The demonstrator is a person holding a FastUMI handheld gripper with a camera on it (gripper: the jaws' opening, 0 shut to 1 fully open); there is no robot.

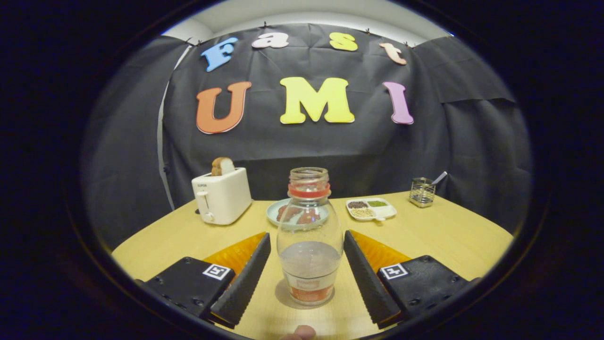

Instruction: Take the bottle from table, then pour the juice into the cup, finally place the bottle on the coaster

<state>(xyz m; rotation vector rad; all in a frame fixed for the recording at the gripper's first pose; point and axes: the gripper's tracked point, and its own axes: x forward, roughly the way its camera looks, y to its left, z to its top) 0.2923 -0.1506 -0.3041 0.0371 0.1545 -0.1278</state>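
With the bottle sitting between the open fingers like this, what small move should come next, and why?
Probably close the gripper on the bottle. It stands upright on the table between the two fingers, with a gap on each side, so neither presses on it yet. It is uncapped and holds liquid, so a gentle, level squeeze seems wise.

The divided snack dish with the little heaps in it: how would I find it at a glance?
Start at the wooden table and look past the clear bottle, which stands between the open gripper jaws, neither touching it. Right of the pale blue plate lies the white divided dish. It alone has compartments, holding dark, green and pale heaps; the wire holder farther right is see-through mesh.
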